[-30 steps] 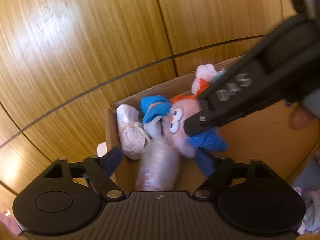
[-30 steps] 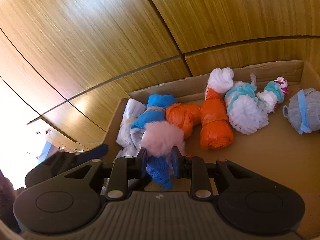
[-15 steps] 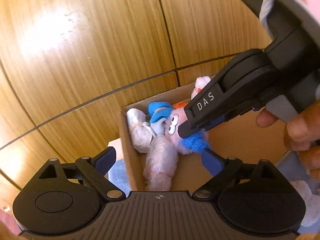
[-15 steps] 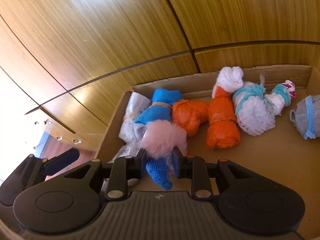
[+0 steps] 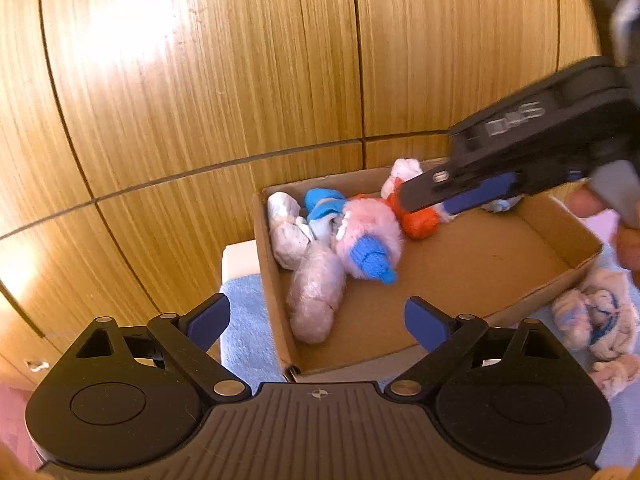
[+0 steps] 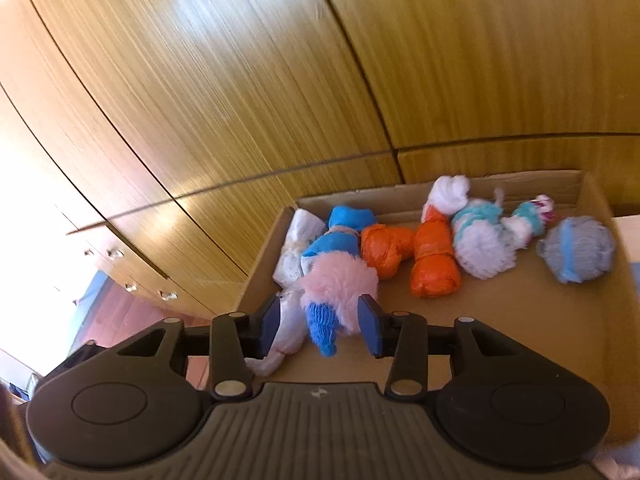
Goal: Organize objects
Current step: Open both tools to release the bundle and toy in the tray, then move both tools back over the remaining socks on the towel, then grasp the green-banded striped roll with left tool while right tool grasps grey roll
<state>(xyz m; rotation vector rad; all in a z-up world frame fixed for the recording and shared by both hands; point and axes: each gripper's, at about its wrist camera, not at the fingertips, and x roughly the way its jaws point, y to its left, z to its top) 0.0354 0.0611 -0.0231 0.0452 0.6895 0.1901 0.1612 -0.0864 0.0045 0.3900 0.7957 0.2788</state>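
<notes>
Below the opening right gripper (image 6: 320, 326), pink fuzzy bundle (image 6: 340, 284), released

- Pink fluffy bundle (image 6: 340, 280) with a blue knit end, centre of frame.
- Two orange bundles (image 6: 434, 260) beside it.
- White-and-teal bundle (image 6: 480, 240), right of centre.
- Grey bundle (image 6: 576, 250) with a light blue band.
- Brown cardboard box (image 5: 480, 264).
- Golden wood-grain panels (image 5: 220, 80), upper frame.

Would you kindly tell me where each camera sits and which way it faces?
Left wrist: on the left gripper, angled down at the box; its open jaws, the right gripper and a hand show.
Right wrist: on the right gripper, angled down into the box; its jaws, which have just been opening, flank the pink toy.
Shared: box, pink toy, orange bundle, wooden cabinets.
</notes>
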